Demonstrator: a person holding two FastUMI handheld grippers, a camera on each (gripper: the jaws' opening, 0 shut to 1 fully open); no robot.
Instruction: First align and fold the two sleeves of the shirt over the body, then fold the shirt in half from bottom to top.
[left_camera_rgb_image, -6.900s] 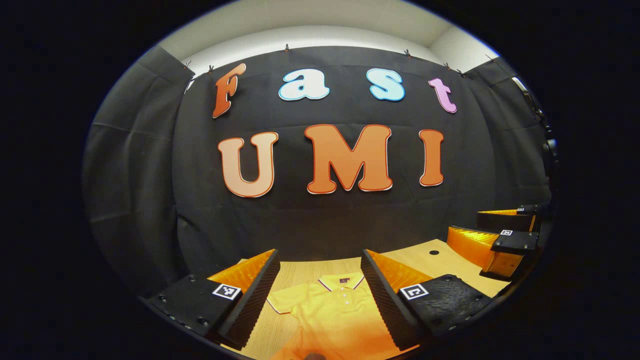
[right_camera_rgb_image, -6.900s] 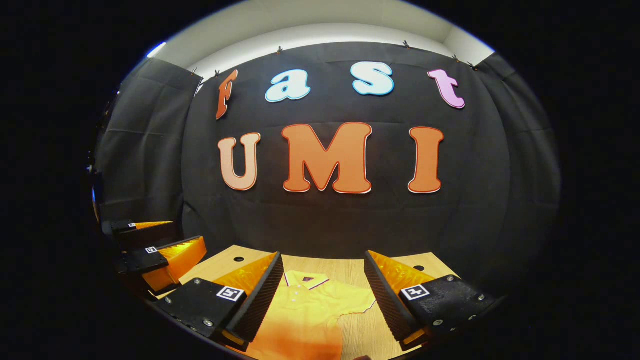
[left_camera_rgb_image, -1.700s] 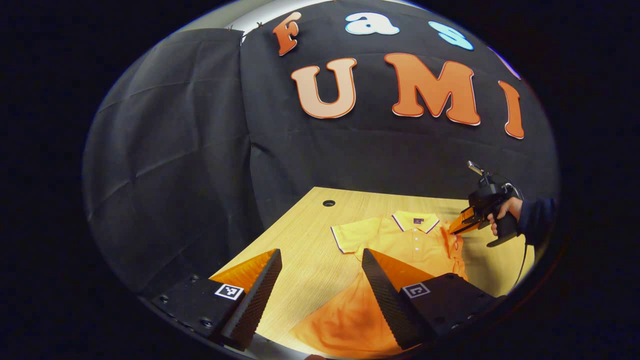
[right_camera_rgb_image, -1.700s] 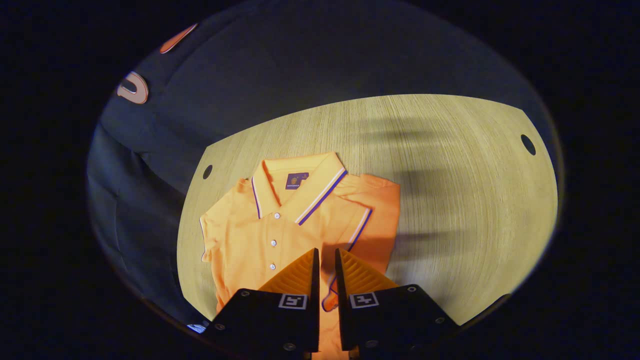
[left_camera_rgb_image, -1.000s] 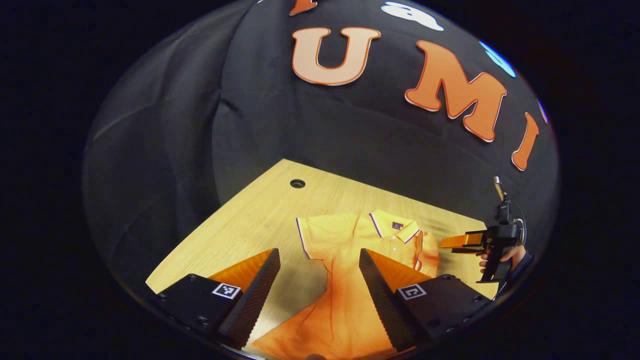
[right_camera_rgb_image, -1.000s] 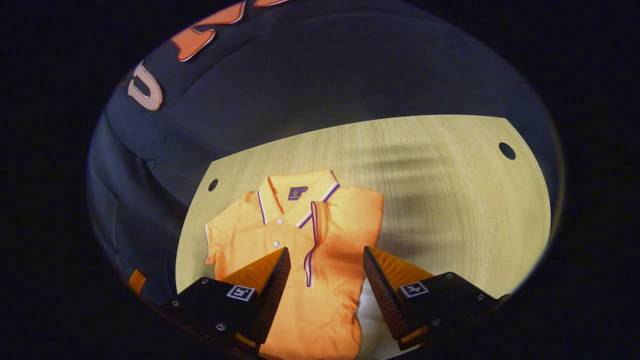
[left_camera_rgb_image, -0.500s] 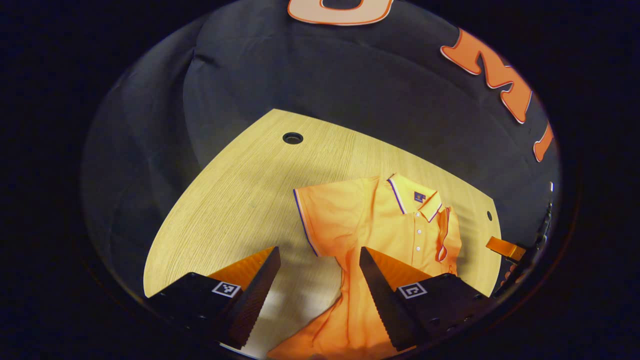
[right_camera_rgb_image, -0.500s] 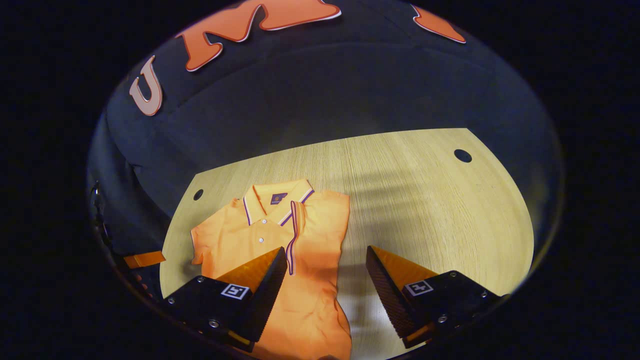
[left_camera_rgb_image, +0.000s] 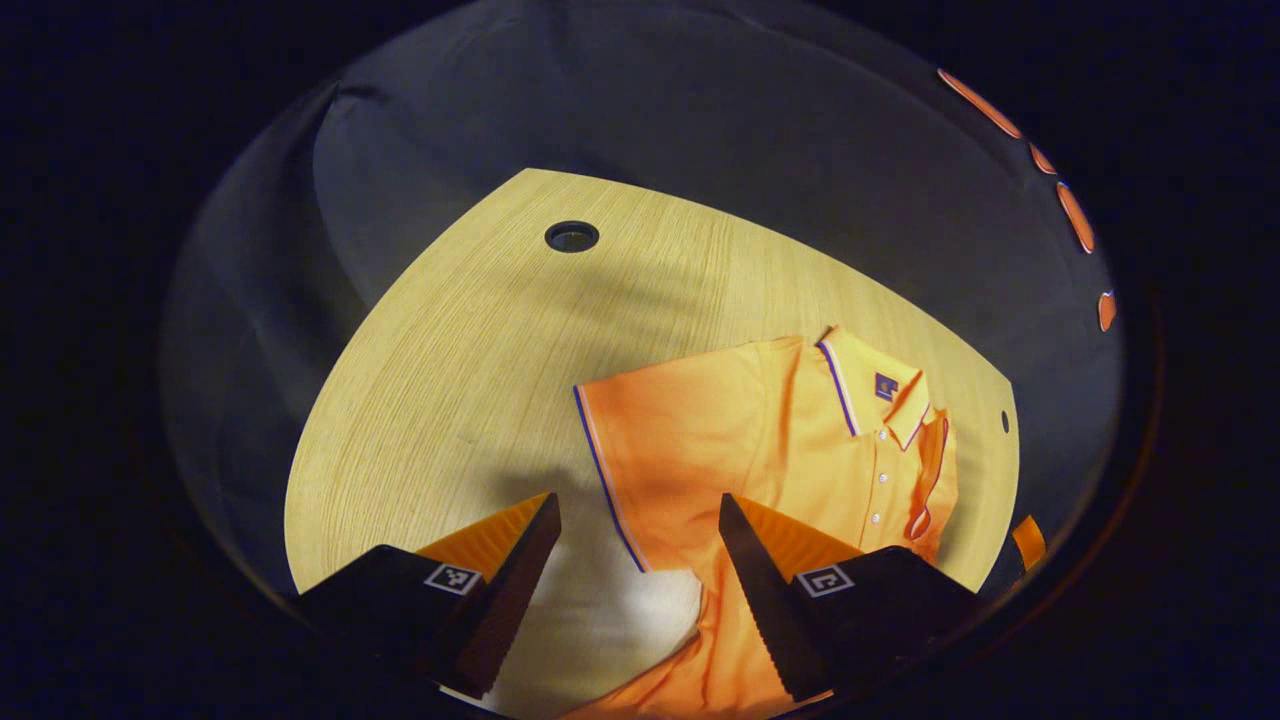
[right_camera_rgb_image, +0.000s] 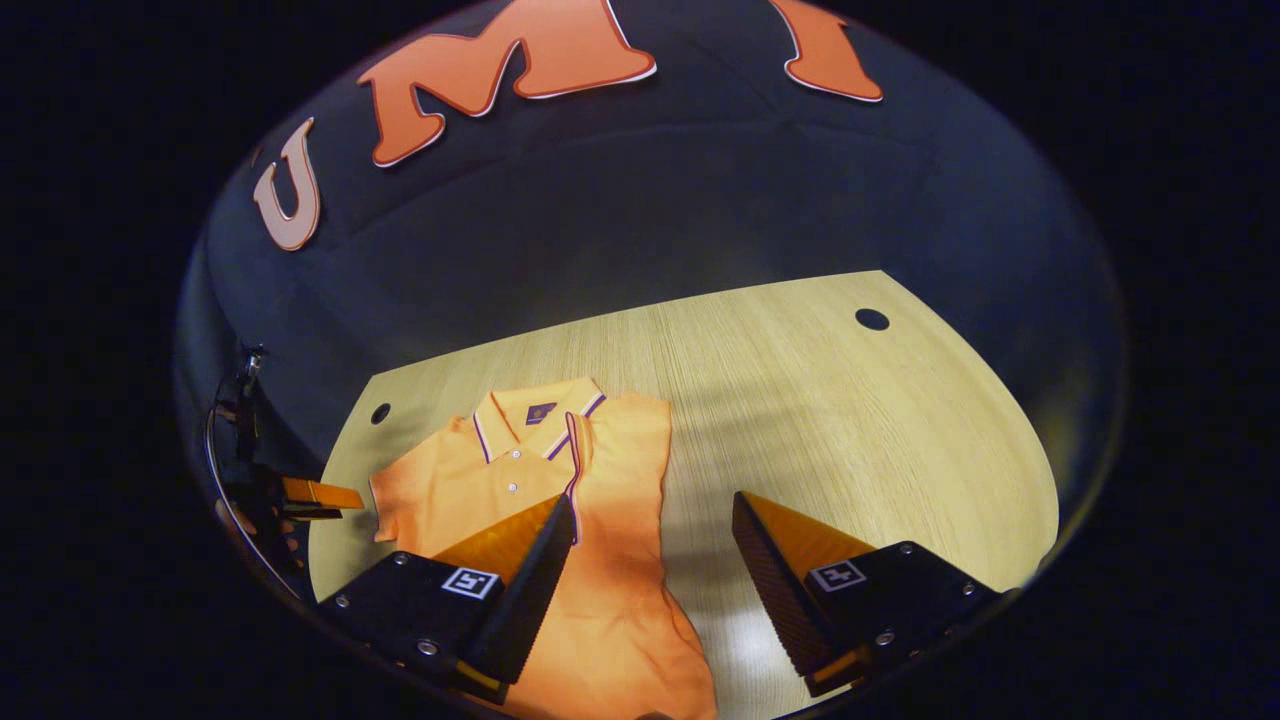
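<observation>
An orange short-sleeved polo shirt (left_camera_rgb_image: 760, 450) with purple-and-white collar trim lies flat on the pale wooden table (left_camera_rgb_image: 470, 340), one sleeve folded over its body, the other spread out. Left tongs (left_camera_rgb_image: 640, 560) and right tongs (right_camera_rgb_image: 650, 550) are both open, gripping nothing. The right gripper view catches the left tongs from the side at the table's edge.

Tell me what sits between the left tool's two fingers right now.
In the left gripper view, the open left tool frames the shirt's unfolded sleeve edge and bare table; whether it touches is unclear.
</observation>
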